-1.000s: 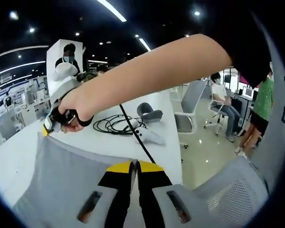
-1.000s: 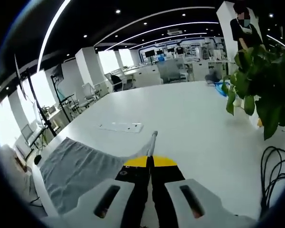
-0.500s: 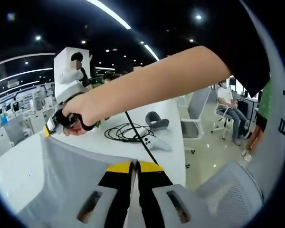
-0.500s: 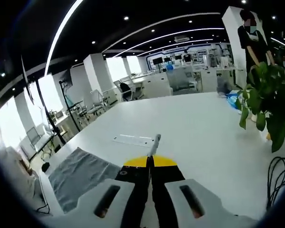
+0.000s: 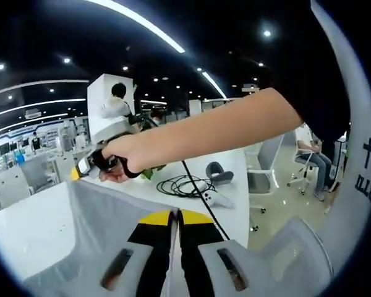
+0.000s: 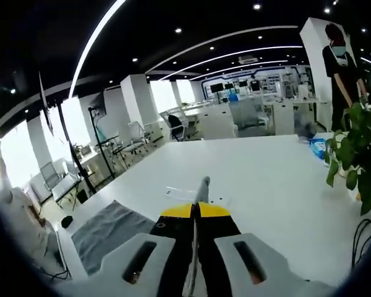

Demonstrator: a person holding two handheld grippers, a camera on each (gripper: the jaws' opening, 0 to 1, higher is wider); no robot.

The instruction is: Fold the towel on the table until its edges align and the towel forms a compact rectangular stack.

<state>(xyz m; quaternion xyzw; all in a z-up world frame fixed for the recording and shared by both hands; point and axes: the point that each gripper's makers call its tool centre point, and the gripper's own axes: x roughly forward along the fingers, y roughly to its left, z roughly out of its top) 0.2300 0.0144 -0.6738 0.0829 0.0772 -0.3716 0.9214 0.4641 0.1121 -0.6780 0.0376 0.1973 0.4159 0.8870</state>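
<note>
Both my grippers have risen since a second ago. My left gripper (image 5: 174, 215) is clamped on the thin grey cloth towel (image 5: 102, 216); my right gripper (image 6: 196, 208) pinches another edge, lifting it above the broad white table (image 6: 260, 179). Open office beyond.

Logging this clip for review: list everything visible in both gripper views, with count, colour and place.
towel: one, grey, lifted above the table, an edge pinched in each claw
table: one, white, under the towel
cables: one coiled bundle, black, on the table's far end
controller: one, white, beside the cables
headset: one, grey, behind the cables
plant: one, green, at the table's edge
office chair: one, grey, by the table
seated person: one, background
left claw: yellow-tipped, shut on towel
right claw: yellow-tipped, shut on towel
person's arm: one, holding the right claw
</note>
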